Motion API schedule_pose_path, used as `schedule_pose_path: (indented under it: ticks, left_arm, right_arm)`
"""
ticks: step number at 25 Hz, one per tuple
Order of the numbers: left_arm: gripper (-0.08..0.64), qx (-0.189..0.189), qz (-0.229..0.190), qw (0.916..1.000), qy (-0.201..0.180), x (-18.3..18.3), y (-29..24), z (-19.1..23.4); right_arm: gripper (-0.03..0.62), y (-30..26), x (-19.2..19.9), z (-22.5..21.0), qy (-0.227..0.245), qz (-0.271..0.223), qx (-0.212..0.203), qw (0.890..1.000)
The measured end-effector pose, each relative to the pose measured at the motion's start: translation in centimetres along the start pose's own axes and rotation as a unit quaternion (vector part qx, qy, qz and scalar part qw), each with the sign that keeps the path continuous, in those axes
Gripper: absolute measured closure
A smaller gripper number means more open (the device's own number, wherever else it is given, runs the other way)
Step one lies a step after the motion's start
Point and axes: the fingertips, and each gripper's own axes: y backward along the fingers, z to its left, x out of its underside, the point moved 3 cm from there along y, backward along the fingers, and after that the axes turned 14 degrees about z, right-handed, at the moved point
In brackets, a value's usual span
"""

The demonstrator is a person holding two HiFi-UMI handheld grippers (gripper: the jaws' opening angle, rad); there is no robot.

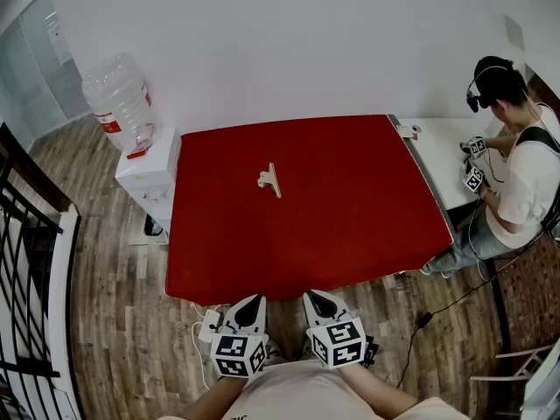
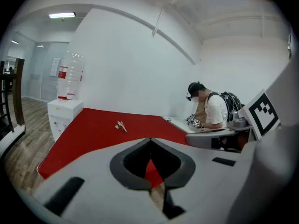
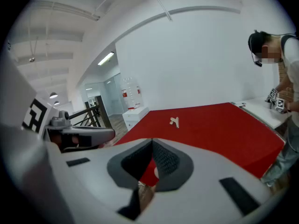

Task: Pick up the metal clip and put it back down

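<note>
The metal clip point(image 1: 269, 179) lies alone on the red table point(image 1: 350, 226), left of its middle. It also shows far ahead in the left gripper view point(image 2: 121, 126) and the right gripper view point(image 3: 174, 122). Both grippers hang side by side below the table's near edge, well short of the clip. My left gripper point(image 1: 253, 303) is shut, its tips meeting with nothing between them point(image 2: 150, 140). My right gripper point(image 1: 315, 298) is likewise shut and empty point(image 3: 152, 141).
A white water dispenser point(image 1: 149, 178) with a large bottle point(image 1: 121, 101) stands at the table's left. A seated person point(image 1: 521, 169) works at a white table point(image 1: 437, 147) on the right. A black railing point(image 1: 26, 234) runs along the left; a power strip point(image 1: 208, 326) lies on the floor.
</note>
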Motion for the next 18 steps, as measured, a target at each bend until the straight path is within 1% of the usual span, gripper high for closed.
schedule_pose_path:
  ticks: [6, 11, 18]
  left_arm:
    - [0.555, 0.003, -0.008, 1.0000, 0.004, -0.2, 1.1, 1.9]
    - [0.555, 0.011, -0.009, 0.9999, 0.005, -0.3, 2.1, 3.8]
    - [0.555, 0.021, -0.015, 0.9996, 0.013, -0.7, 2.0, 5.6]
  right_arm:
    - [0.585, -0.4, -0.7, 1.8, 0.002, -0.004, 0.007, 1.000]
    - [0.585, -0.8, -0.9, 3.3, 0.001, -0.005, 0.023, 1.000]
    - [0.585, -2.0, -1.6, 4.1, 0.002, -0.002, 0.032, 0.999]
